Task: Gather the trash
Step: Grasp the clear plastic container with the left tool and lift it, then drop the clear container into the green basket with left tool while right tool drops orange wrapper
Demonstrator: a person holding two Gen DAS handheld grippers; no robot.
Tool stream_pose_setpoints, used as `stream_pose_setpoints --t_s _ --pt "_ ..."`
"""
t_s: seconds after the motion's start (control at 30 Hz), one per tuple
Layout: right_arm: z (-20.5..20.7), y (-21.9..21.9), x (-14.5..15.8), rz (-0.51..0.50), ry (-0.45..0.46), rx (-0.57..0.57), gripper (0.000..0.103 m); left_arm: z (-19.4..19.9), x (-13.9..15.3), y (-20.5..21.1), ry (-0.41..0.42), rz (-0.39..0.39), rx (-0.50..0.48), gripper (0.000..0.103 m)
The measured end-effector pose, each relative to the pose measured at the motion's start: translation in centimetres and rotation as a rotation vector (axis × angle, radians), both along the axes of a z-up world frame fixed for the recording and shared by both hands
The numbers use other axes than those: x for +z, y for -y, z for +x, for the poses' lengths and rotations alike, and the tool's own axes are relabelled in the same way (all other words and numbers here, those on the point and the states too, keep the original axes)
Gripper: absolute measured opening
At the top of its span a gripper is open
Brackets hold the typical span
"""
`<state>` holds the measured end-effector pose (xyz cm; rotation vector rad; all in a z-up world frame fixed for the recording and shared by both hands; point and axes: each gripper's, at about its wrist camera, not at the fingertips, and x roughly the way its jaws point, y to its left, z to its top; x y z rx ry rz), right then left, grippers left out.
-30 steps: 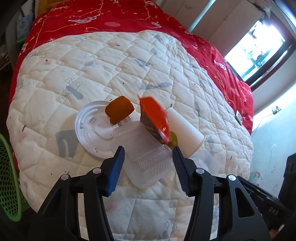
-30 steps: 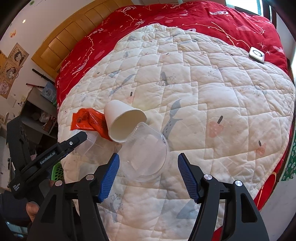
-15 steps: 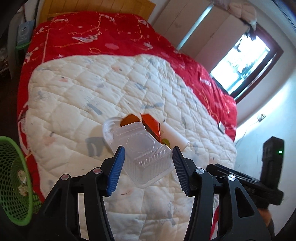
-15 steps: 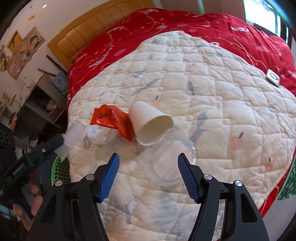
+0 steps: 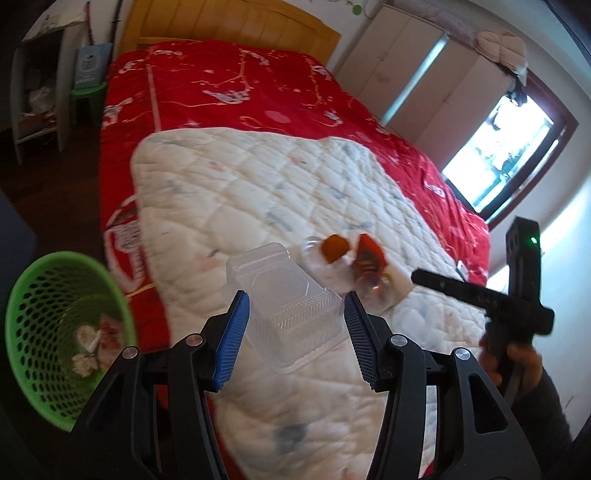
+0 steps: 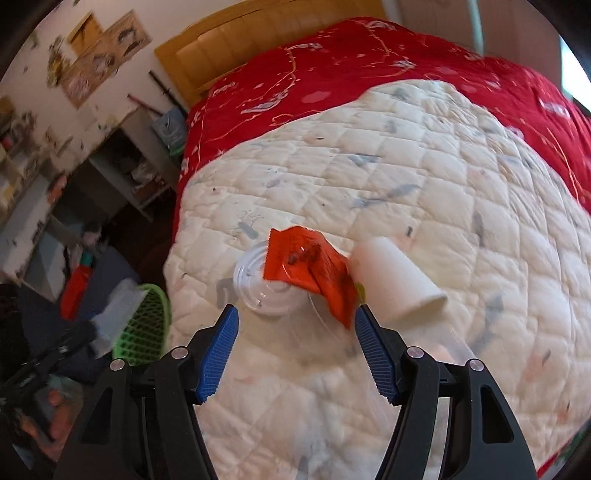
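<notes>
My left gripper [image 5: 293, 332] is shut on a clear plastic clamshell box [image 5: 284, 306] and holds it lifted above the near edge of the bed. A green mesh trash basket [image 5: 55, 332] with some trash in it stands on the floor to the left; it also shows in the right wrist view [image 6: 144, 325]. My right gripper [image 6: 295, 350] is open, just short of an orange wrapper [image 6: 310, 269], a clear round lid [image 6: 258, 284] and a white paper cup [image 6: 395, 284] lying on the white quilt [image 6: 406, 177]. A clear plastic piece, blurred, lies under the right gripper.
The red bedspread [image 5: 221, 92] covers the far bed up to a wooden headboard [image 5: 229, 29]. Shelves and clutter [image 6: 55, 177] stand left of the bed. A wardrobe [image 5: 424, 66] and a window [image 5: 498, 147] are at the right.
My left gripper has lifted the clamshell box off the pile and pulled back left, bringing the basket into view. My right gripper has moved left toward the wrapper and lid.
</notes>
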<state>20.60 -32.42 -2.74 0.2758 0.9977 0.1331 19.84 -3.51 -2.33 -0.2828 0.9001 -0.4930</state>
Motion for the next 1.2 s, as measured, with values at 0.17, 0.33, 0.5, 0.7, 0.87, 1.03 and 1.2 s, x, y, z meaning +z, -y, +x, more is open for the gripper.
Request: stream_pose_setpoints --t_s 0.17,0.33,0.5,0.7,0.87,1.03,1.2 --pt "2.7 -2.2 -1.7 -0.119 0.011 0.076 0.063 -0.2 -0.8 -4.0 -0.008 0.019 0.063 0.053" --pt "4.7 -2.9 -3.5 -0.184 -0.008 0.086 0.06 -0.5 -1.7 -7.3 -0.015 0.04 0.13 0.053" --pt "6.1 -3.0 -4.4 -0.188 -0.007 0.09 0.053 -0.6 -3.1 -10.3 -0.045 0.06 0.193 0.053" --pt "6.2 -2.7 -4.4 -0.212 -0.006 0.054 0.03 -0.8 -5.1 -13.1 -0.082 0.099 0.259 0.053" --pt "5.1 -1.8 -2.3 -0.153 0.038 0.017 0.019 -0.8 -7.0 -15.3 -0.122 0.128 0.301 0.053" --pt "3.8 -1.8 0.4 -0.134 0.09 0.012 0.018 -1.0 -8.3 -16.9 -0.147 0.153 0.336 0.053" --pt "2.1 -3.1 2.9 -0.093 0.141 0.035 0.018 -1.3 -9.6 -18.4 -0.178 0.161 0.359 0.053"
